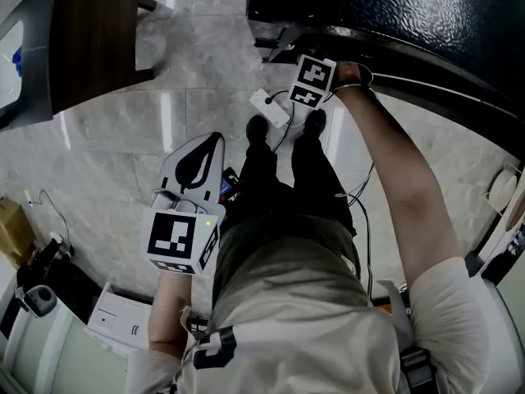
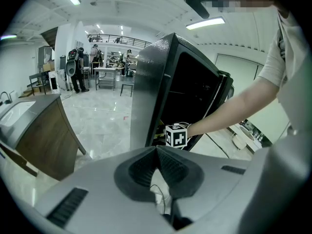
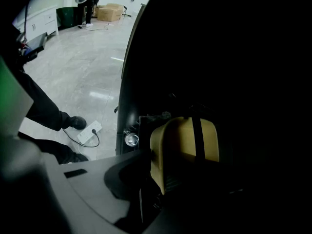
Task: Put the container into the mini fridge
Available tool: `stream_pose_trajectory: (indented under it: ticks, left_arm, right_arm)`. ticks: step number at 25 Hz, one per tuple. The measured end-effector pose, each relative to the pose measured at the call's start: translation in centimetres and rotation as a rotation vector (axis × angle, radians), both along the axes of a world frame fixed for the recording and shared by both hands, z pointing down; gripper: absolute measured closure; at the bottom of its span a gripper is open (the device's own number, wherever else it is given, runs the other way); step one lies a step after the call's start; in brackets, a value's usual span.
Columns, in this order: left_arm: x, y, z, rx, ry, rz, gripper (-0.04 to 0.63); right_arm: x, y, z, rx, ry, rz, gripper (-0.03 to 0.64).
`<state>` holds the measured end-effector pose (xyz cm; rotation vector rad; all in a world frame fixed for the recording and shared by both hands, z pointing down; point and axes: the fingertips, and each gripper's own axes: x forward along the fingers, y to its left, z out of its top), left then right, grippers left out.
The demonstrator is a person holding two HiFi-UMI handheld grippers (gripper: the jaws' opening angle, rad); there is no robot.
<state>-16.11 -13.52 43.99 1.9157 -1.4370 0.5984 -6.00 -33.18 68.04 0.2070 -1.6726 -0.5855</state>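
While the right tongs (image 3: 163, 177) pinch the yellow container (image 3: 183, 138) just ahead inside the dark mini fridge (image 3: 229, 57), the left tongs (image 2: 157, 152) are pressed together on nothing, well back from it.

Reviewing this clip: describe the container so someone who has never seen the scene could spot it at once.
Find the black mini fridge standing on the pale floor. In its dark inside, between the jaws of the right gripper, sits the container: the only pale yellow thing there, crossed by a dark vertical band.
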Motion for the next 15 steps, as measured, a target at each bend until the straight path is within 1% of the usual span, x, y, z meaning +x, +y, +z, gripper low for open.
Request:
stream_pose_trajectory:
  ticks: [4,8,10,13,15]
  left_arm:
    - [0.2,-0.1,-0.8,0.008,-0.004,0.013,0.538]
    - [0.7,0.1,-0.8,0.016,-0.005,0.046,0.538]
    - [1.0,0.0,-0.9,0.02,-0.006,0.065,0.538]
    - [1.5,0.0,-1.3,0.031,-0.005,0.079,0.538]
    - [1.9,-0.1,-1.8,0.041,0.0,0.087,0.538]
  right_arm:
    - [0.7,-0.1,-0.9,0.009,-0.028,0.064,0.558]
    - [1.1,-0.1,-1.8,0.051,-0.072,0.107,0.51]
    - [1.5,0.1,-2.6,0.065,-0.111,0.132,0.499]
    - [2.0,1.0,-4.1,0.061,-0.185,0.174,0.499]
    - [2.7,1.5,-5.5,0.057,-0.223,0.221,0.498]
